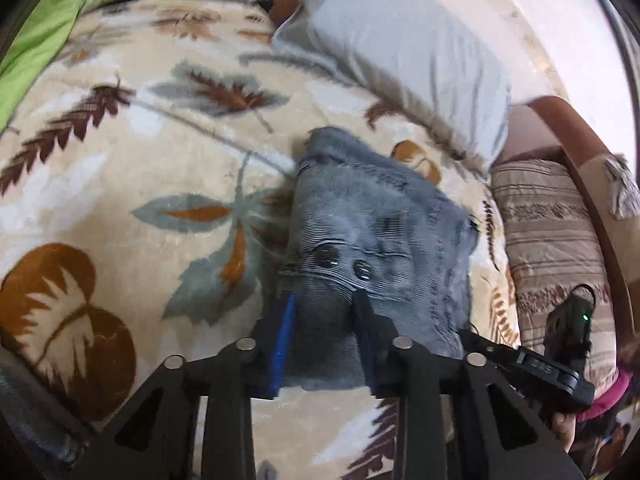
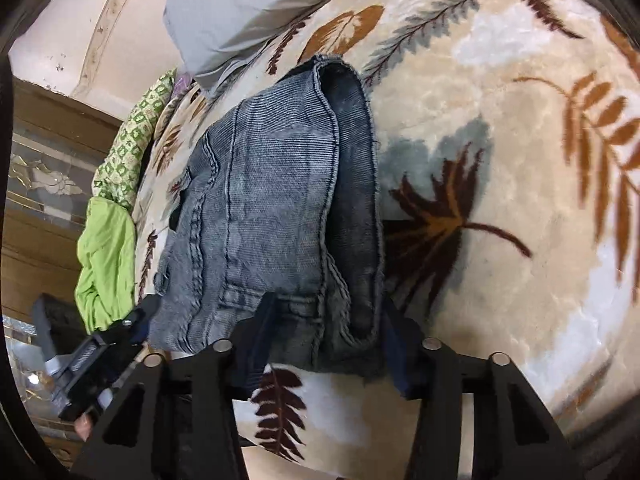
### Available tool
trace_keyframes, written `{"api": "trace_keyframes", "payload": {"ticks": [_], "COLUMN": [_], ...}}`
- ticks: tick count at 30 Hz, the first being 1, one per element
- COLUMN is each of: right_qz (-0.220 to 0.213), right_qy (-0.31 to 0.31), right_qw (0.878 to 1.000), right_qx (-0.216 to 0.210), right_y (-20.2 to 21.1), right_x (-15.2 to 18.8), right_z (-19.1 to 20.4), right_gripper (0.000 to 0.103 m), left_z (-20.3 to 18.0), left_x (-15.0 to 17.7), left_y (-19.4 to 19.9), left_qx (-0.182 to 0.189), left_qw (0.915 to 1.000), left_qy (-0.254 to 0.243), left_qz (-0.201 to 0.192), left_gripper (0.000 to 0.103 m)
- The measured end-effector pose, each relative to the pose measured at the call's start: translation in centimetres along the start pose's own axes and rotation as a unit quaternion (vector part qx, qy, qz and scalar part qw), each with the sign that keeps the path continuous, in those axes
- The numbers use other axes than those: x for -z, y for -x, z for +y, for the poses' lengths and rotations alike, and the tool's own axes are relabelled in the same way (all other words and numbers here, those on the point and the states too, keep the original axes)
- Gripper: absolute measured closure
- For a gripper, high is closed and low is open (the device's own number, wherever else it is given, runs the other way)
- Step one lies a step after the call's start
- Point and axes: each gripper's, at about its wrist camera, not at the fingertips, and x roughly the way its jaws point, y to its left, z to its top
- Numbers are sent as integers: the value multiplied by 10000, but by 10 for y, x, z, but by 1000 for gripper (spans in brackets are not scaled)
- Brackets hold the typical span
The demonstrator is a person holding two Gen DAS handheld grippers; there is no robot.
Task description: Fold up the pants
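Note:
The grey-blue denim pants (image 1: 372, 224) lie folded into a compact bundle on a leaf-patterned blanket (image 1: 120, 168). In the left wrist view my left gripper (image 1: 326, 308) has its fingers on either side of the bundle's near waistband edge, close to two dark buttons (image 1: 326, 257). In the right wrist view the pants (image 2: 272, 200) show folded layers and a dark inner leg. My right gripper (image 2: 326, 312) straddles the bundle's near edge with denim between its fingers. The right gripper also shows at the right of the left wrist view (image 1: 532, 364).
A grey pillow (image 1: 400, 48) lies beyond the pants. A lime-green cloth (image 2: 106, 256) and a green patterned cloth (image 2: 136, 136) lie at the bed's edge. A striped brown cushion (image 1: 552, 240) and a wooden frame (image 1: 580, 152) are at the right.

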Motion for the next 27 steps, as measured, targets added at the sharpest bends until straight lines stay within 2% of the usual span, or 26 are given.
{"api": "trace_keyframes", "payload": {"ticks": [3, 5, 6, 8, 9, 10, 13, 15, 17, 18, 19, 20, 21, 22, 24, 25, 26, 27], "right_qz": [44, 139, 127, 132, 122, 116, 41, -72, -300, -429, -519, -516, -424, -206, 53, 14, -56, -116], "right_qy": [-239, -375, -376, -342, -307, -272, -142, -47, 131, 228, 287, 270, 240, 233, 71, -35, -4, 15], "right_qw": [9996, 9987, 9984, 9984, 9987, 9990, 9995, 9995, 9988, 9983, 9977, 9978, 9986, 9995, 9997, 9999, 10000, 9999], "right_qx": [-122, -323, -391, -441, -384, -350, -280, -318, -358, -336, -330, -321, -218, 77, 225, 108, 10, -43], "right_y": [-1, -5, -5, -6, -7, -7, -4, 4, 22, 32, 40, 40, 34, 18, -1, 3, 10, 14], "right_x": [5, 5, 4, 3, 4, 4, 3, 3, 4, 5, 7, 10, 12, 13, 13, 11, 10, 9], "right_z": [-9, -15, -17, -18, -17, -17, -11, -4, 7, 12, 15, 15, 12, 7, -2, -4, -2, -1], "right_gripper": [53, 51, 51, 53, 54, 60, 76, 81, 82, 82, 82, 82, 82, 81, 79, 78, 72, 71], "left_z": [2, 4, 7, 18, 24, 29, 36, 30, 26, 25, 22, 21, 21, 21, 11, 9, 8, 9], "left_x": [5, 5, 5, 2, 2, 0, -3, -4, -3, -1, 2, 6, 8, 10, 9, 10, 11, 11], "left_y": [-3, -7, -9, -18, -21, -24, -23, -17, 0, 5, 4, -3, -13, -19, -17, -13, -10, -7], "left_qx": [-160, -175, -111, 66, 166, 296, 548, 518, 776, 724, 485, 258, 65, -65, -190, -194, -199, -234], "left_qw": [9998, 9997, 9996, 9980, 9967, 9948, 9914, 9938, 9933, 9948, 9973, 9983, 9982, 9983, 9988, 9991, 9993, 9993], "left_qy": [-82, -24, 88, 463, 644, 803, 1019, 833, 800, 694, 524, 432, 368, 288, 51, 7, -15, 37], "left_qz": [93, 172, 245, 413, 474, 544, 605, 523, 299, 197, 158, 285, 460, 509, 441, 379, 314, 295], "left_gripper": [72, 63, 61, 49, 48, 48, 58, 67, 69, 69, 71, 72, 71, 70, 70, 70, 69, 69]}}
